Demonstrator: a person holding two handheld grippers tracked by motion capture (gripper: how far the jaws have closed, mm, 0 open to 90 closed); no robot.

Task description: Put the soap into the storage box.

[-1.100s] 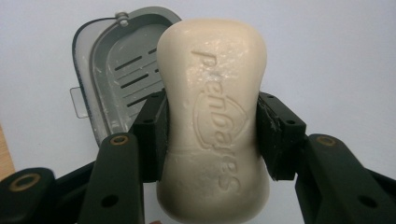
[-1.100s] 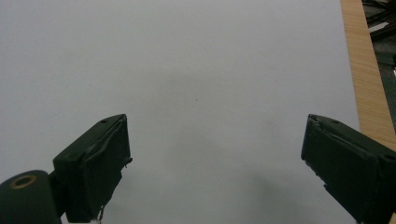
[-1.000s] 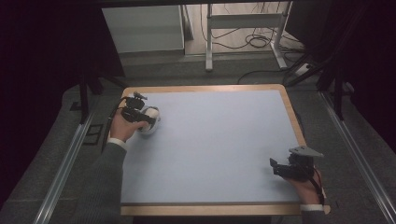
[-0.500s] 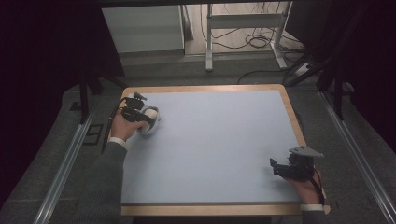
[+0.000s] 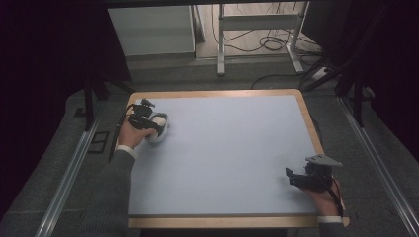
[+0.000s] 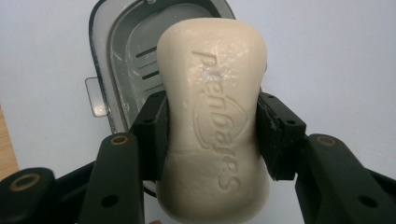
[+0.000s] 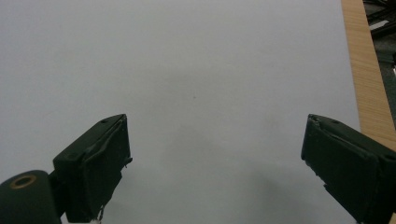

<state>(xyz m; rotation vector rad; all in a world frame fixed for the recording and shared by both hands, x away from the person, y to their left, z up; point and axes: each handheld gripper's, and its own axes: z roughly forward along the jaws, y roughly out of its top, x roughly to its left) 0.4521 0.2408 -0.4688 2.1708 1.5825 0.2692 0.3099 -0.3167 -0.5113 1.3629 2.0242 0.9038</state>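
Here the left gripper [image 6: 211,135] is clenched on a cream, rounded bar of soap [image 6: 213,126] with raised lettering moulded into its face; the two black jaws press against its long sides about midway along, and the bar's far end reaches over a grey oval plastic soap dish [image 6: 122,60] with drain slots in its floor and a small tab on its rim. Whether the bar touches the dish or is held just above it cannot be told. In the high view that gripper [image 5: 148,122] sits near the far-left corner of the pale blue table mat [image 5: 227,153], which is framed by a light wooden table edge [image 5: 217,93], with the soap and dish showing as a pale shape [image 5: 160,127] under the person's left hand [image 5: 132,134]. The right gripper [image 7: 215,163] is released, its jaws standing wide apart over bare mat; in the high view it [image 5: 292,177] lies near the near-right corner, well apart from the soap, held by the right hand [image 5: 326,196].
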